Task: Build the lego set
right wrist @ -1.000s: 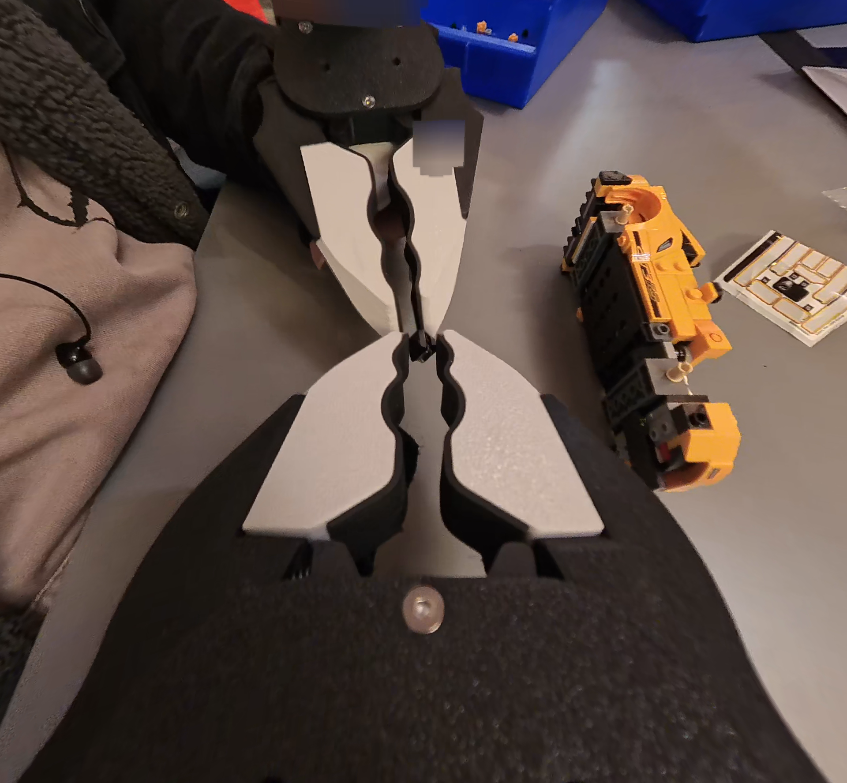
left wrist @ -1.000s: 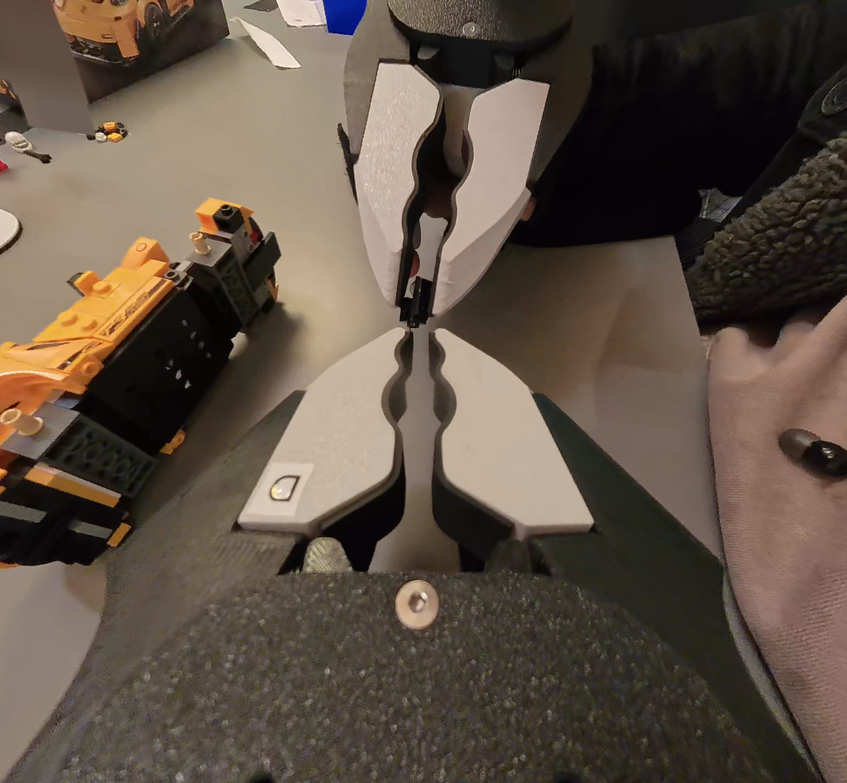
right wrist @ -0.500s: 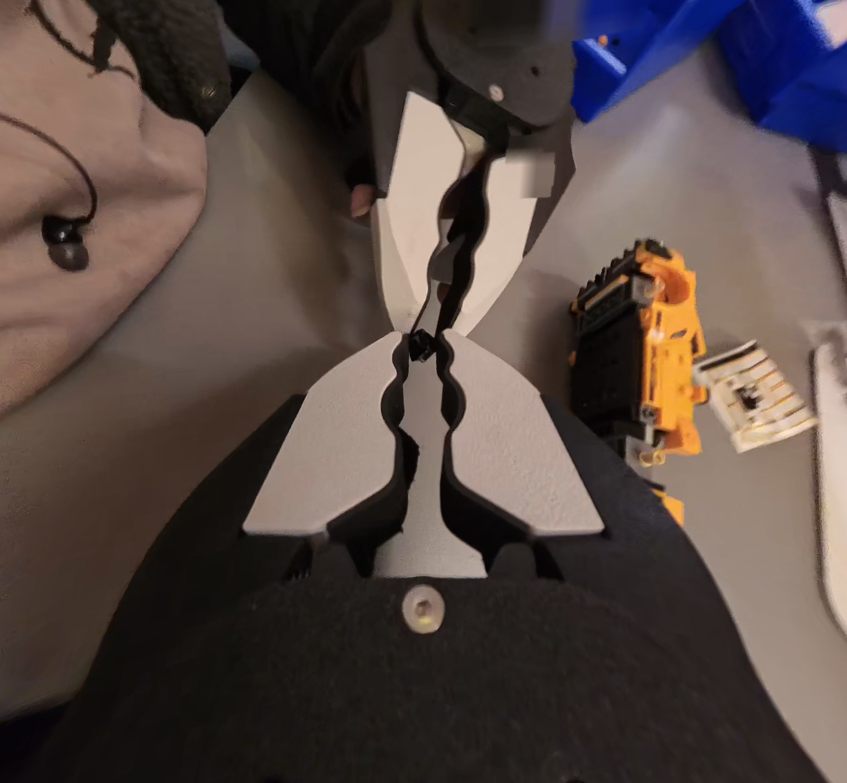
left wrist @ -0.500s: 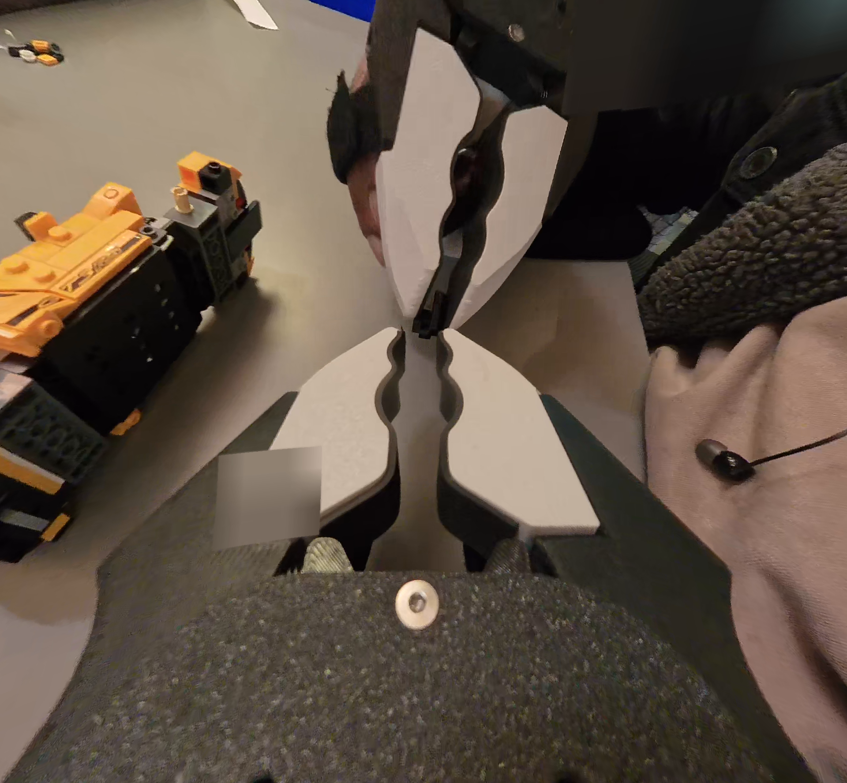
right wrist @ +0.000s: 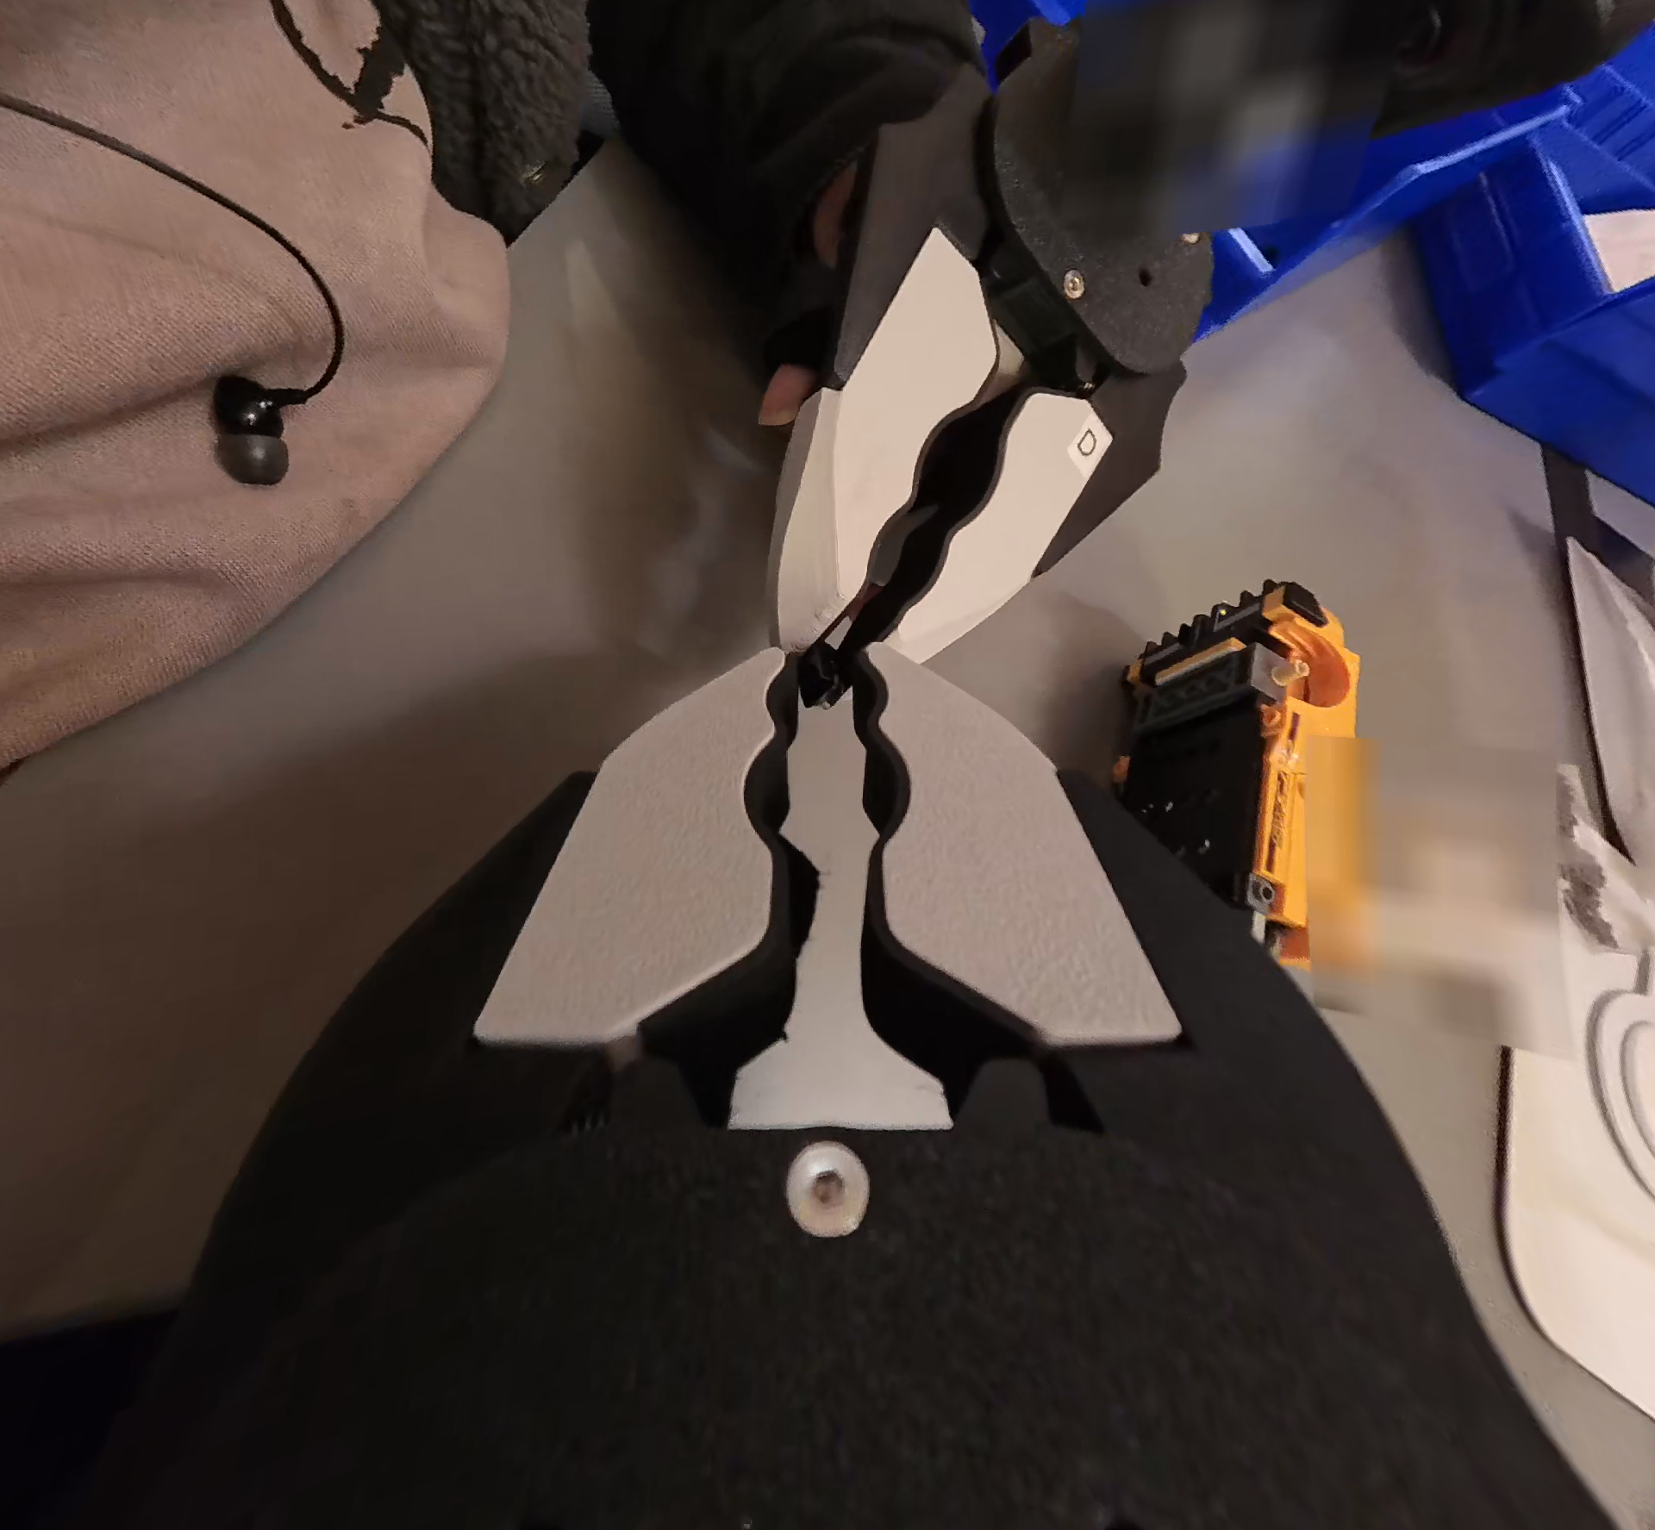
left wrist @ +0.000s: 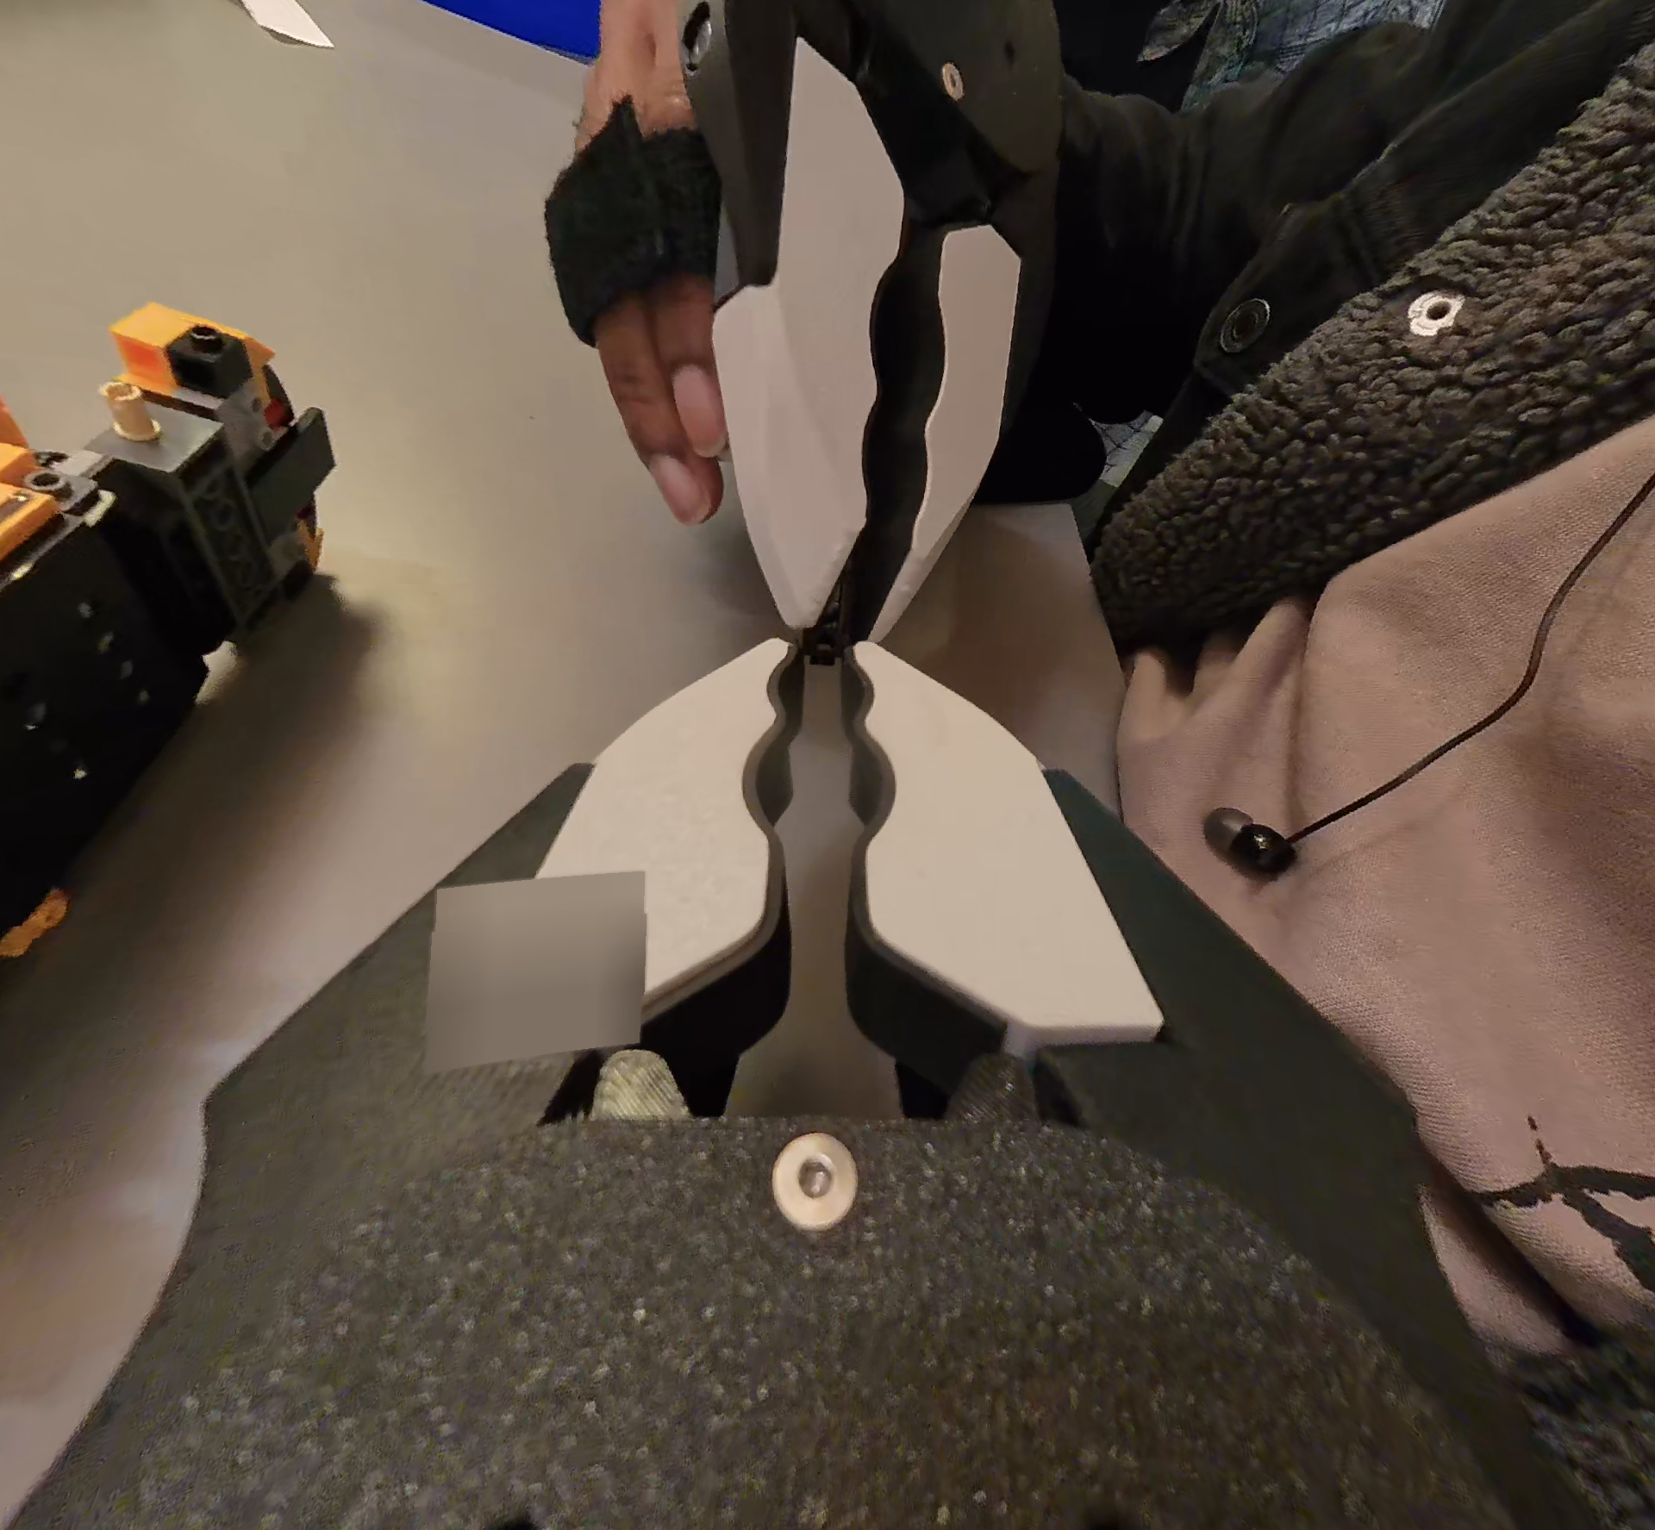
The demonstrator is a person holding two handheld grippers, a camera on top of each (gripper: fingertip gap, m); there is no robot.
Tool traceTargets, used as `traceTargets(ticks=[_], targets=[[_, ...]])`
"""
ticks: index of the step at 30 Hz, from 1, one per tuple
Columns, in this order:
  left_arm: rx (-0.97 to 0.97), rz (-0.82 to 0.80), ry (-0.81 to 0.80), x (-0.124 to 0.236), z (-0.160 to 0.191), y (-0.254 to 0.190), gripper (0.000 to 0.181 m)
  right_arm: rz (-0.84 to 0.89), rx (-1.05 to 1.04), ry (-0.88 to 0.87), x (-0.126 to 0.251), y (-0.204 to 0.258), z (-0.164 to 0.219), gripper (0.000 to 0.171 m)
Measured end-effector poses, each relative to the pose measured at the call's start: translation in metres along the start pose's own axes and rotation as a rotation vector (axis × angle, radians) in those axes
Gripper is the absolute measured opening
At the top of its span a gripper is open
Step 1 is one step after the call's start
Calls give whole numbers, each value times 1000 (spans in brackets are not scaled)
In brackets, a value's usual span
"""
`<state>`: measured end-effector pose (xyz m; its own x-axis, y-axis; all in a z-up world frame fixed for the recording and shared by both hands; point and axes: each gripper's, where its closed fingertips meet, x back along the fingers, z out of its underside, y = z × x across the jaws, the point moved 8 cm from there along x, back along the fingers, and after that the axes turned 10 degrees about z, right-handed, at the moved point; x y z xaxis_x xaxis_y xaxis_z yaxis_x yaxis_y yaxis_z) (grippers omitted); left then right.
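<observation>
In the left wrist view the left gripper (left wrist: 817, 652) is clenched tip to tip with the right gripper (left wrist: 840, 615), which comes down from above, and a small black lego piece (left wrist: 822, 647) is pinched where the four tips meet; both pairs of fingers look closed on it, probably so that it can be passed across or two tiny parts pressed together in the air, clear of the grey table (left wrist: 376, 251). Taking that piece as the landmark, the half-built orange and black lego car (left wrist: 152, 520) lies well to its left on the table, left free for now. In the right wrist view the right gripper (right wrist: 822, 667) grasps the same black piece (right wrist: 818, 679), and the left gripper (right wrist: 846, 625) reaches in from beyond it at a slant, its tips shut on a thin black part that runs into the piece. The car (right wrist: 1236, 771) sits to the right of the piece, with blue bins (right wrist: 1522, 251) farther off behind it.
</observation>
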<state>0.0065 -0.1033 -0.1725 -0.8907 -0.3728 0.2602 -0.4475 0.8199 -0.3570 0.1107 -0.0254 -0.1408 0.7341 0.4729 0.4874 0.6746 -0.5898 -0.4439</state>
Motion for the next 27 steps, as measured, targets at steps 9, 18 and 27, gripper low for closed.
traceTargets(ticks=[9,18,27], targets=[[-61,-104,-95,12,-10,3,7,28,-323,-87,11,-24,9,14],[-106,-149,-90,12,-12,1,7,-9,-436,-106,5,-25,7,7],[-194,-270,-39,25,-21,5,20,10,-463,-92,12,-34,14,6]])
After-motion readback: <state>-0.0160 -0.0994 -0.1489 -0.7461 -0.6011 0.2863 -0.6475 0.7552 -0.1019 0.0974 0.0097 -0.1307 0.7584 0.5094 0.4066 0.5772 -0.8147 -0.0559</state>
